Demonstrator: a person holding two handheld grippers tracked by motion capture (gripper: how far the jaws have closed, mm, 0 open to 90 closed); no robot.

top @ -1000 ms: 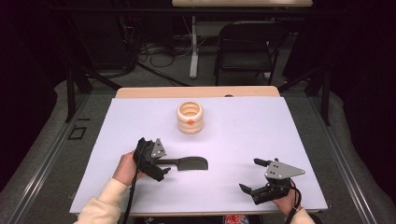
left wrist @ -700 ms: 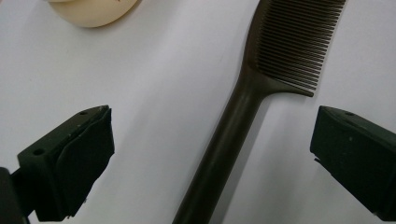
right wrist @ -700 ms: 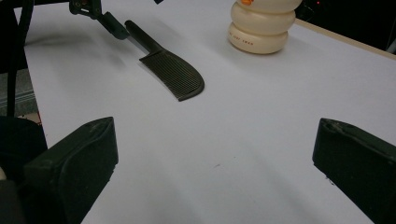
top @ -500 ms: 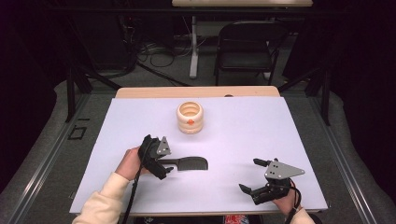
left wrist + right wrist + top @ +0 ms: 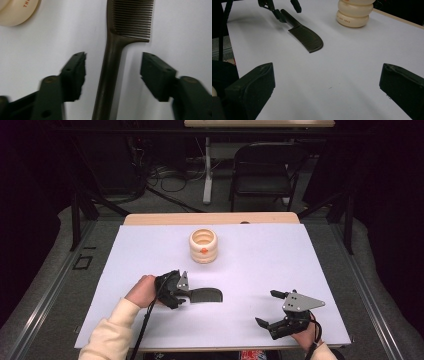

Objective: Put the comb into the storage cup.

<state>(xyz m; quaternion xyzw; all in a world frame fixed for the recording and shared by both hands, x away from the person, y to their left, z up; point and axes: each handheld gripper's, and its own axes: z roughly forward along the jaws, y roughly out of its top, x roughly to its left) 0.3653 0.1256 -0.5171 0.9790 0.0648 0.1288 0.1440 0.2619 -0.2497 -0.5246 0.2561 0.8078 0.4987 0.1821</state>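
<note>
A dark brown comb (image 5: 206, 295) lies flat on the white table top (image 5: 260, 260), teeth end to the right. My left gripper (image 5: 185, 295) is open, low over the table, one jaw on each side of the comb's handle (image 5: 110, 62) without touching it. In the left gripper view the toothed head (image 5: 132, 20) lies ahead of the jaws. A cream ribbed ring-shaped container (image 5: 203, 246) stands upright farther back. My right gripper (image 5: 265, 308) rests near the front right edge, open wide, nothing between its jaws.
In the right gripper view the comb (image 5: 305, 37), the left gripper (image 5: 279, 7) and the cream container (image 5: 354, 13) lie ahead across bare table. A wooden strip (image 5: 210, 218) runs along the far edge. A dark chair (image 5: 265, 170) stands beyond the table.
My left gripper has slid a little to the right, so its open jaws now straddle the comb's handle. The right gripper and the comb have not moved.
</note>
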